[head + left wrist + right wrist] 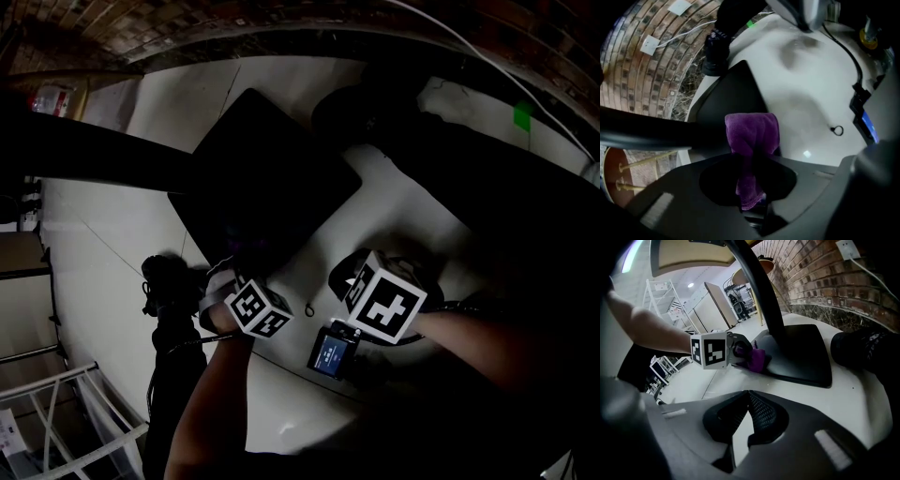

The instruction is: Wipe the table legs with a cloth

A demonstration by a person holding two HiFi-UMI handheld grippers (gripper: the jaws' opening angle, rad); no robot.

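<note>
Left tool (pixel 751 157) holding a purple cloth (pixel 752 133) at the foot of a table leg (pixel 759 291)
The left tool's jaws are clamped on the cloth, whose bunched end sticks out ahead of them and lies on the near edge of the flat black base plate (pixel 801 355), just beside the slanting black leg that rises from it; the right tool (pixel 746 397) is near, low over the pale floor (pixel 103 253), its jaw tips pressed together with nothing between them; a brick wall (pixel 825 277) runs behind the plate
</note>
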